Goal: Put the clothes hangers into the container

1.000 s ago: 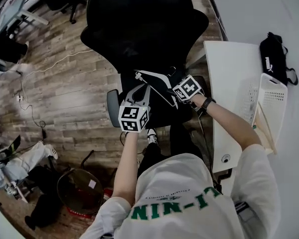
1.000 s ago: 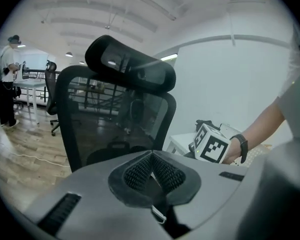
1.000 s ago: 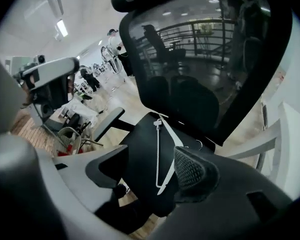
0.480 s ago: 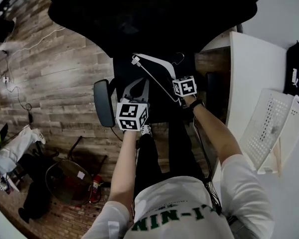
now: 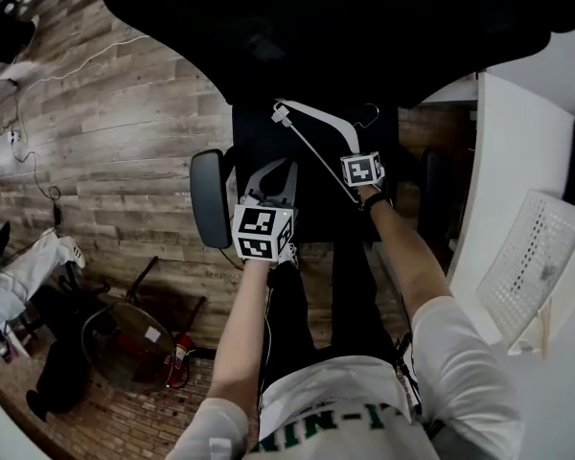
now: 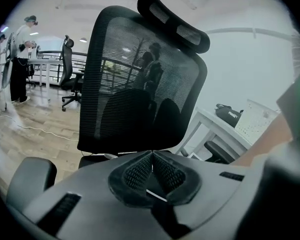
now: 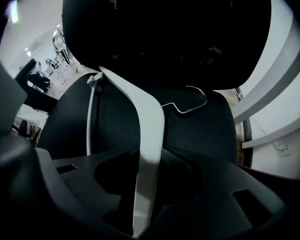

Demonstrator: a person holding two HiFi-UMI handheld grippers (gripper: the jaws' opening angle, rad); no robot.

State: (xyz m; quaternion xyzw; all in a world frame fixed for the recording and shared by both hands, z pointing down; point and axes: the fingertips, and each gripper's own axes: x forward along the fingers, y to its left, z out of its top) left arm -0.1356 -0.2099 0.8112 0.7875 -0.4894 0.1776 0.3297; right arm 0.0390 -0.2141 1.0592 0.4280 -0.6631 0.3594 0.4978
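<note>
A white clothes hanger [image 5: 318,134] with a metal hook [image 5: 369,115] lies on the black seat of an office chair [image 5: 307,204]. My right gripper [image 5: 356,166] sits at the hanger's right end. In the right gripper view its jaws are closing, and the pads press on both sides of the hanger's broad white arm [image 7: 150,134]; the hook [image 7: 190,101] lies further back on the seat. My left gripper [image 5: 277,168] hovers over the seat's left front, its jaws shut with nothing between them [image 6: 151,156]. The white perforated container [image 5: 537,257] stands on the white table [image 5: 498,161] at the right.
The chair's tall mesh backrest [image 6: 140,84] rises right behind the hanger, with an armrest [image 5: 209,195] on the left. A black bag [image 6: 230,115] lies on the table beside the container [image 6: 262,119]. Cables and a round object [image 5: 125,343] sit on the wooden floor.
The head view has swung toward the chair, so the table and container have slid right. The right gripper has settled onto the hanger's arm. The left gripper has barely moved.
</note>
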